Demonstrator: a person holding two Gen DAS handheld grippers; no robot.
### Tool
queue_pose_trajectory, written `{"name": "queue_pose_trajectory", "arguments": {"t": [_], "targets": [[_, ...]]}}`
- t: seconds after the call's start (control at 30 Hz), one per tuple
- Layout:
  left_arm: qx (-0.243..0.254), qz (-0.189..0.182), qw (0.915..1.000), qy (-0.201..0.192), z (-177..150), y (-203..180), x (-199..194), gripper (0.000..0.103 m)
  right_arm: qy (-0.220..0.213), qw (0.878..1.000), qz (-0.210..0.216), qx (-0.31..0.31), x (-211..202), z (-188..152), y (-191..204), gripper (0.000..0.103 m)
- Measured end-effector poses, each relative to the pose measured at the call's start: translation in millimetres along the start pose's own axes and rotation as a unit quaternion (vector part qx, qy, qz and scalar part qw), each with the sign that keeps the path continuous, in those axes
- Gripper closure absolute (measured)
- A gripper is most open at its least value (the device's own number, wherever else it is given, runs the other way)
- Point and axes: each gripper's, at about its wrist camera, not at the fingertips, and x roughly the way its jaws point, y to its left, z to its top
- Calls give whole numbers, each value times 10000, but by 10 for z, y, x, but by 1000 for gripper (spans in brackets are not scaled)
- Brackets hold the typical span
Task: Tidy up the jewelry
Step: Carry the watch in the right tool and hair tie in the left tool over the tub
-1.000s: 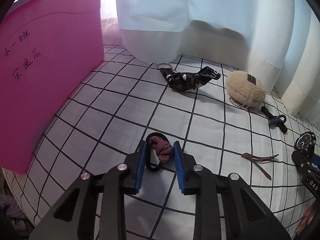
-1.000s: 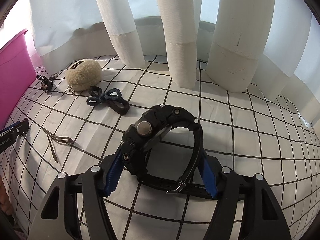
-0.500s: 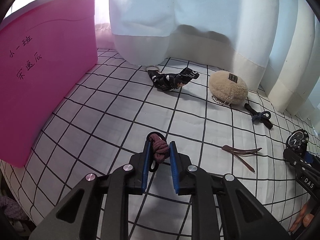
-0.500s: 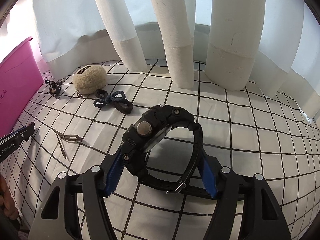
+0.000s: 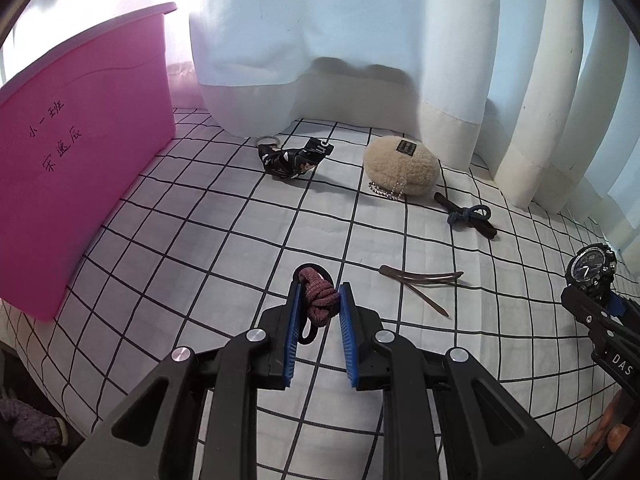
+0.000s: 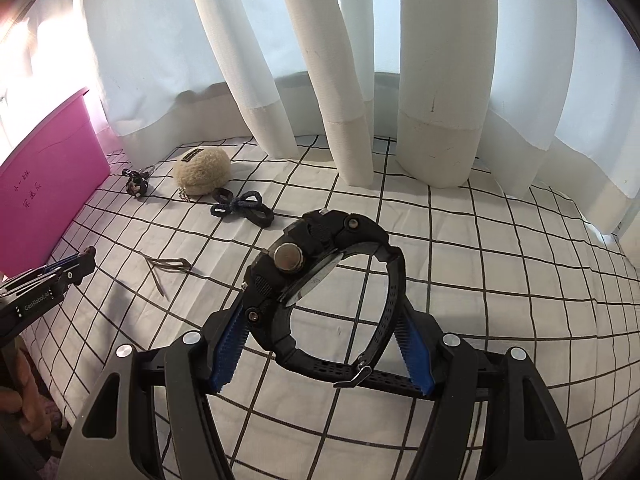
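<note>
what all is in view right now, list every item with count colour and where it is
hair tie: 1, dusty pink knot on a black loop, between the left gripper's pads
watch: 1, black, held in the right gripper
storage bin: 1, pink with handwriting, far left on the sheet
keyring strap: 1, black patterned with metal ring, back by the curtain
plush pouch: 1, beige with bead chain, back centre
bow hair tie: 1, dark navy, right of the pouch
hair clip: 1, brown, mid sheet
sheet: 1, white with black grid, under everything
curtain: white, behind
left hand-held gripper: 1, black, blue pads
right hand-held gripper: 1, black, blue pads
</note>
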Motion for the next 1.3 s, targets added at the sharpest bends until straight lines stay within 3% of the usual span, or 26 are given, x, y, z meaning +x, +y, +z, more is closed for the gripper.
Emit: {"name": "queue_pose_trajectory", "arguments": {"t": [0.37,0.63,0.87,1.07,1.3], "targets": [[-129,210,9992,-325,192,21,-827,84,-327,9988,175,-322,-720,319,25,38],[-502,412,9950,-764,354,273,-1482,84,-555,9943,533,-743,-1117,637,366,38],[-673,638,9888,-1173,578,729,-1923,84,-744,9869,963,-1058,-1259,971,973,38],[-772,792,9856,-1281,815,1338,-2004,84,-982,9785,1324,-1243,-1282,1330,1678,38],[-967,1011,9812,-1327,1069,2144,-1963,84,-881,9665,2089,-1206,-1076,1702,2584,38]]}}
